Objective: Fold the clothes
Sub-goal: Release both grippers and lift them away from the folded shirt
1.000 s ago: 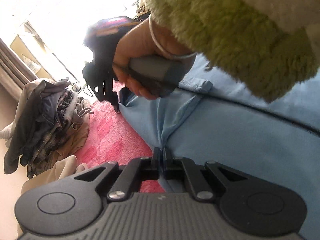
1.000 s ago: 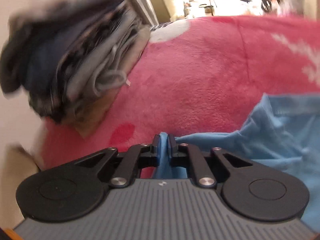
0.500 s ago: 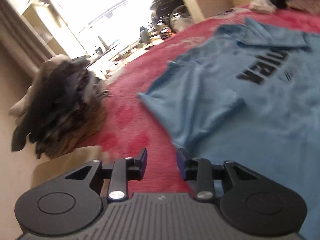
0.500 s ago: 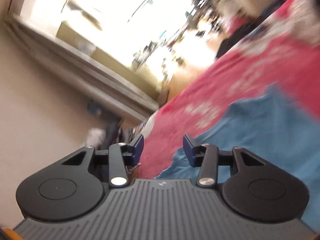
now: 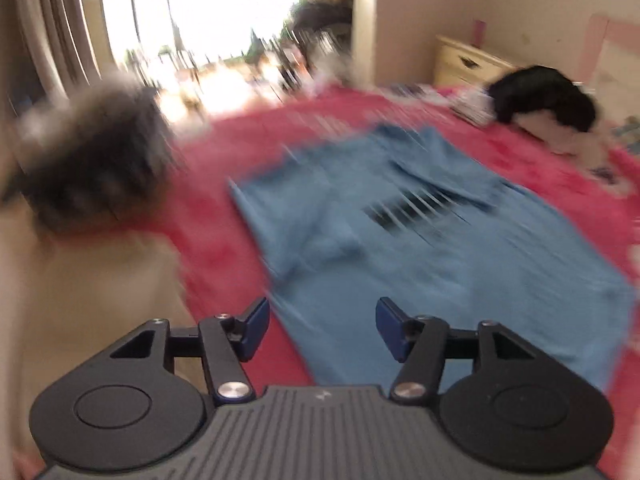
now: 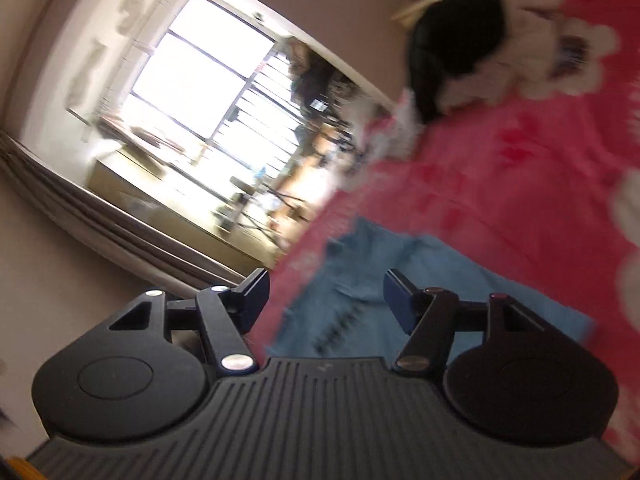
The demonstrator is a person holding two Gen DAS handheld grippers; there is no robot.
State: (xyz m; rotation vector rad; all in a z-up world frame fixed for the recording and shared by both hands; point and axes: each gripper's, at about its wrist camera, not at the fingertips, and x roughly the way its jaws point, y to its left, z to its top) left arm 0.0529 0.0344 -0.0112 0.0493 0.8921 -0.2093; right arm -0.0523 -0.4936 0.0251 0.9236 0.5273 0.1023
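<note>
We count one blue T-shirt [image 5: 420, 236] spread on one bed with a pink-red blanket [image 5: 224, 240]. We see one blurred pile of dark clothes [image 5: 96, 152] at the left edge of the bed, and one black garment [image 5: 544, 98] heaped at its far end. There is one cream nightstand [image 5: 464, 60] and one bright window [image 6: 208, 92]. Two claws show, the left claw [image 5: 322, 330] and the right claw [image 6: 326, 300], each with two blue-tipped fingers spread apart, holding nothing.

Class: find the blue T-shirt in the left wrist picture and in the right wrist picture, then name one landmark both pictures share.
Left wrist: the blue T-shirt lies spread across the middle, beyond the open left gripper.
Right wrist: it sits low in the centre, behind the open right gripper.
Shared landmark: the red blanket beneath it.
</note>
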